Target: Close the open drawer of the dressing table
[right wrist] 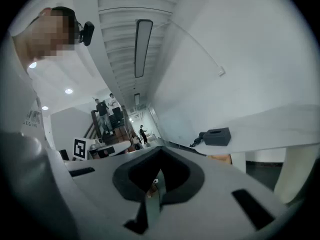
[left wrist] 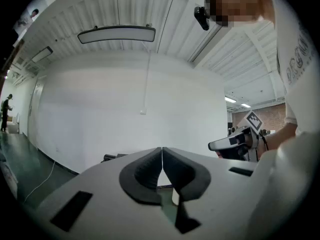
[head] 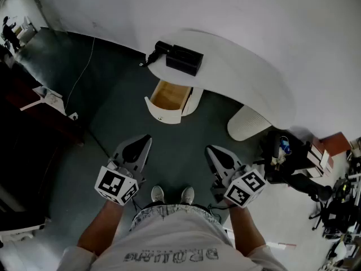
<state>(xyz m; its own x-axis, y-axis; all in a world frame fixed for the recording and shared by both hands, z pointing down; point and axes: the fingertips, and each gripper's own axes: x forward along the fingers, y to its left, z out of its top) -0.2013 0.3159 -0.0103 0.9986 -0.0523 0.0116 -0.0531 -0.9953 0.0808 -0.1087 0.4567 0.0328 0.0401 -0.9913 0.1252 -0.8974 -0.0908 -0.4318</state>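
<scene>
The drawer [head: 167, 98] hangs open under the left end of the table [head: 242, 78]. It is drawn out past the front edge towards the person, with its wooden inside showing and its pale front facing the grippers. Its line of travel runs from that front back under the tabletop, up and a little right in the head view, so closing it looks to need a push straight along that line. Both grippers are held level, short of the drawer and apart from it. The left gripper [head: 141, 145] sits almost directly before the drawer front and is the nearer. The right gripper [head: 217, 157] is off to the drawer's right. Both have their jaws pressed together with nothing between them. A black box [head: 184, 59] sits on the tabletop above the drawer.
</scene>
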